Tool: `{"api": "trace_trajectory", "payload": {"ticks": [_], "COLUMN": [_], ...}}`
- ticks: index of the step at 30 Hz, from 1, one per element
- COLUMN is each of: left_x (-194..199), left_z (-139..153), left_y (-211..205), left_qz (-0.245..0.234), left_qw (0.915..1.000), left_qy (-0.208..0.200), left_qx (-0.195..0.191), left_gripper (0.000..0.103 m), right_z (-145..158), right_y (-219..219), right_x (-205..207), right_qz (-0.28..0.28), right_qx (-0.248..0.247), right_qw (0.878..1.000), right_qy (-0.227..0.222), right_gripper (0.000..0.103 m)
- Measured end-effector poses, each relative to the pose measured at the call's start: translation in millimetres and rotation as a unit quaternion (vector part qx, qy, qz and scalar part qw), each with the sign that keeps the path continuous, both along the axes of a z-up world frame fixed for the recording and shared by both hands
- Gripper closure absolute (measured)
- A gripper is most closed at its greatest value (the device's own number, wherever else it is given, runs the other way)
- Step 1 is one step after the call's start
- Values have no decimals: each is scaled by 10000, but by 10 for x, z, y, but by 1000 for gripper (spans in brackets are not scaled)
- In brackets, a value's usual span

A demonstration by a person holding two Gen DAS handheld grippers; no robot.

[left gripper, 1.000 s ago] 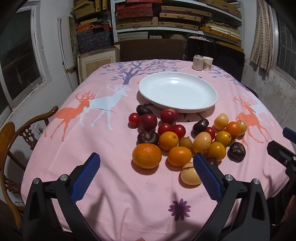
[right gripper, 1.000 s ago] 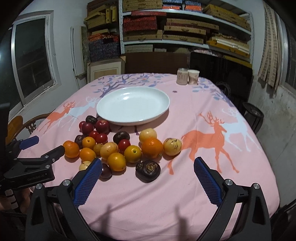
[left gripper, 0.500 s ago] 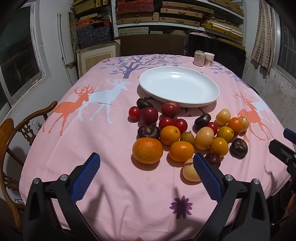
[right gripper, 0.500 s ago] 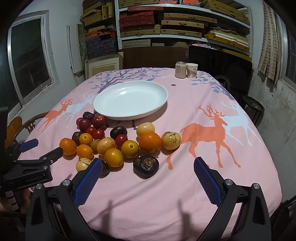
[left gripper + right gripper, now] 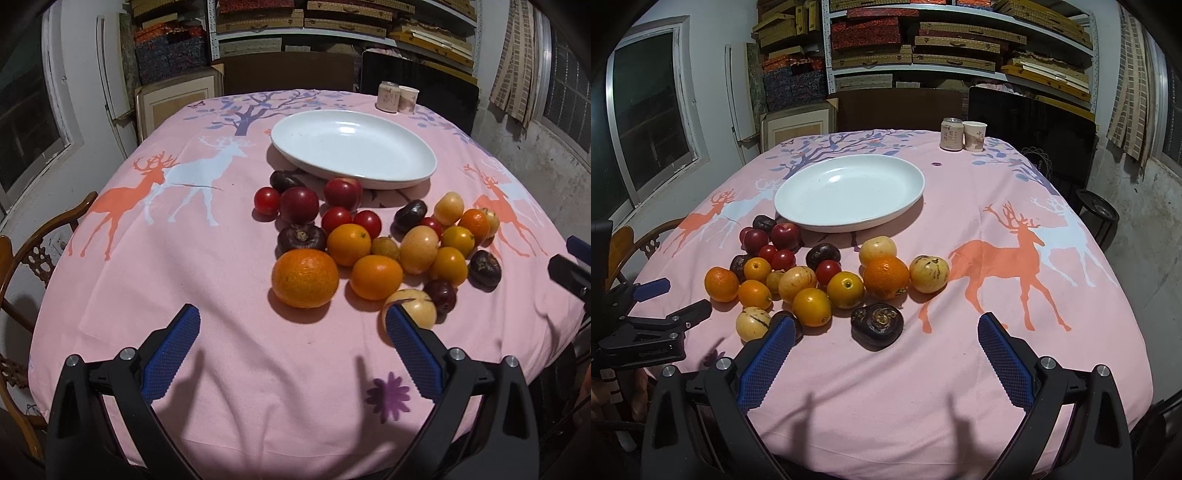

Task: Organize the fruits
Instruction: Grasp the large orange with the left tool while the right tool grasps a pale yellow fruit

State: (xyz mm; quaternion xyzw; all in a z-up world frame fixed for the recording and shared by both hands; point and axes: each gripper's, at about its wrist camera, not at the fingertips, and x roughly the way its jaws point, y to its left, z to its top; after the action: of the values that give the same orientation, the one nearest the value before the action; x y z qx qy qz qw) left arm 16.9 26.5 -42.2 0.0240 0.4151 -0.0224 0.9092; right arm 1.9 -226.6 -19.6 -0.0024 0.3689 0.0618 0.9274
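Fruit [image 5: 373, 243] is lying unsorted beside the plate [image 5: 352, 149], nothing picked, both grippers hanging spread and empty: left gripper [image 5: 291, 334] facing the orange [image 5: 305, 277], right gripper [image 5: 886, 341] facing the dark fruit [image 5: 877, 325].

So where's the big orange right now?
In the left wrist view the big orange lies on the cloth just ahead of the open left tool, at the pile's near left edge, beside a smaller orange.

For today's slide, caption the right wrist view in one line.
Open right claw hovers before mixed loose fruit beside an empty white oval plate.
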Motion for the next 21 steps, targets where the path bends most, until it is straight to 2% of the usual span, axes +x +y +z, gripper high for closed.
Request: {"api": "trace_trajectory", "payload": {"ticks": [4, 7, 10, 11, 12, 14, 16, 19, 21], "left_x": [115, 244, 332, 346, 356, 342, 317, 254, 215], "left_z": [-77, -175, -255, -276, -296, -297, -296, -257, -215], "left_y": [85, 116, 7, -27, -56, -73, -84, -33, -6], "left_qz": [92, 46, -12, -47, -209, -395, -394, -430, -403], "left_qw": [9999, 9998, 9996, 9993, 9994, 9991, 9992, 9987, 9988], "left_qy": [31, 184, 85, 76, 102, 133, 76, 17, -60], "left_qx": [45, -75, 287, 372, 270, -32, -22, -265, -281], "left_gripper": [4, 4, 6, 24, 43, 57, 57, 57, 57], "right_z": [-37, -57, -71, -76, -83, -99, -120, -118, -138], "right_y": [-70, -89, -107, -113, -126, -162, -223, -305, -357], "right_x": [26, 40, 56, 64, 71, 87, 122, 221, 364], "right_qz": [-62, -60, -64, -67, -75, -110, -97, 43, 88], "right_qx": [78, 100, 107, 103, 83, 42, 21, -30, -50], "right_qw": [9999, 9999, 9998, 9998, 9998, 9998, 9999, 10000, 9999], "right_qy": [62, 108, 135, 139, 139, 149, 130, -49, -22], "right_gripper": [4, 4, 4, 4, 4, 4, 4, 4, 4]}}
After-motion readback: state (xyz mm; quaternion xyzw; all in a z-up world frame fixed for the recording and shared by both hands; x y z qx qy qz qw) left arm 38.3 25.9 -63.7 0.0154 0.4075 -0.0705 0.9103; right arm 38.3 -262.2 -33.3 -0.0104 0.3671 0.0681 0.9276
